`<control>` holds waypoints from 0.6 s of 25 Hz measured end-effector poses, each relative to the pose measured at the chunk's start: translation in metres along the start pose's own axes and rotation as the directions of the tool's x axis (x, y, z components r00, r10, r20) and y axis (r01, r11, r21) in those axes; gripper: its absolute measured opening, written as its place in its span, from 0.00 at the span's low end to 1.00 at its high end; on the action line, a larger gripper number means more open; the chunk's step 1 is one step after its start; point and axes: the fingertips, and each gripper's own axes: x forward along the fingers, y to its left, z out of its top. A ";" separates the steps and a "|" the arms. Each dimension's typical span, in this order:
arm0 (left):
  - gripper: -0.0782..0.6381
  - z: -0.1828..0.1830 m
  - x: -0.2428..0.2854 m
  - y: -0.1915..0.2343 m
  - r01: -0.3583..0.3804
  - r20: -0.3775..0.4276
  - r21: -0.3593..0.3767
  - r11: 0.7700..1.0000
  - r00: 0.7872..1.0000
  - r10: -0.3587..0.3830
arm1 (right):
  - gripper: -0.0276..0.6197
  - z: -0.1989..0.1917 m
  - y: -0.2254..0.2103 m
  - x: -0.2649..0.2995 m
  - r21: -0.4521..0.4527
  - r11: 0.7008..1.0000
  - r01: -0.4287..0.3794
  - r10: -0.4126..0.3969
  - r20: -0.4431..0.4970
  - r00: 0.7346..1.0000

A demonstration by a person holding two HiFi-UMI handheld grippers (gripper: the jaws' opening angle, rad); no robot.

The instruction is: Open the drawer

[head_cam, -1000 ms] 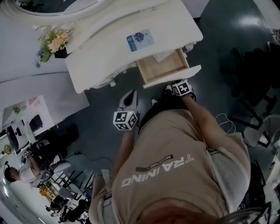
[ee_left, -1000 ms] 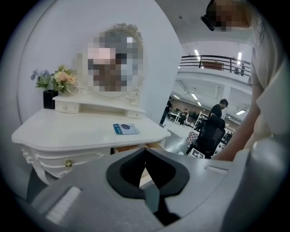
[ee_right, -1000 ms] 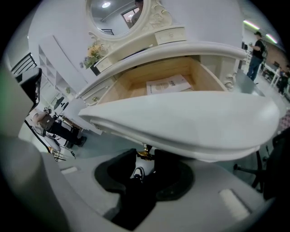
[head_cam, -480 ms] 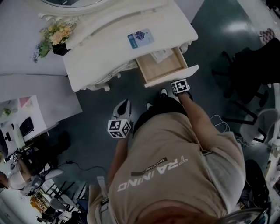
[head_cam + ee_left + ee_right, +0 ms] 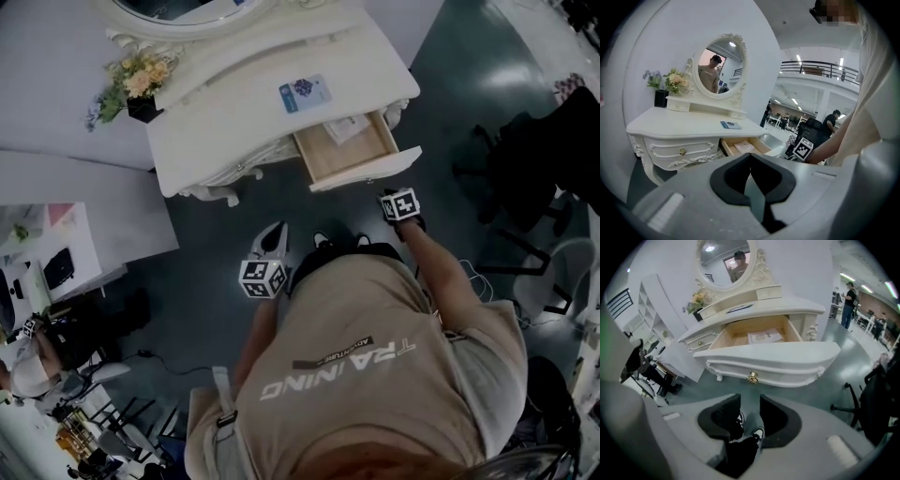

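Note:
The white dressing table [image 5: 234, 112] has its right-hand drawer [image 5: 349, 155] pulled out, with a paper sheet [image 5: 764, 337] lying on its wooden bottom. In the right gripper view the curved drawer front [image 5: 787, 359] and its gold knob [image 5: 752, 378] lie just ahead of the jaws. My right gripper [image 5: 750, 416] is open, with nothing between its pads, and in the head view my right gripper [image 5: 397, 202] sits a short way off the drawer front. My left gripper [image 5: 750, 157] is shut and empty, its tips meeting. The left gripper [image 5: 272, 239] hangs over the floor, well off the table.
A blue card [image 5: 305, 93], a vase of flowers [image 5: 136, 80] and an oval mirror [image 5: 721, 65] are on the table. The left drawer [image 5: 679, 151] is closed. Black chairs [image 5: 525, 178] stand to the right, and a white cabinet [image 5: 84, 216] to the left. The person's shoes [image 5: 323, 240] are on the dark floor.
My right gripper has drawn back from the drawer front, leaving a gap of floor between them. My left gripper has shifted across the floor. The drawer stays pulled out.

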 end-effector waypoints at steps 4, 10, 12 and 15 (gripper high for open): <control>0.12 0.004 0.019 -0.046 0.045 -0.018 0.031 0.999 0.999 -0.044 | 0.19 -0.013 0.010 -0.042 -0.096 0.992 -0.084 0.089 0.050 0.995; 0.12 0.016 0.070 -0.114 0.072 -0.035 0.115 0.991 0.997 -0.068 | 0.05 -0.011 0.017 -0.108 -0.267 0.944 -0.195 0.252 0.202 0.946; 0.12 0.031 0.076 -0.136 0.068 -0.001 0.135 0.988 0.998 -0.068 | 0.05 -0.011 0.019 -0.124 -0.265 0.937 -0.229 0.295 0.247 0.923; 0.12 0.039 0.069 -0.157 0.033 0.035 0.121 0.992 0.999 -0.038 | 0.05 -0.018 0.027 -0.140 -0.270 0.921 -0.280 0.354 0.286 0.890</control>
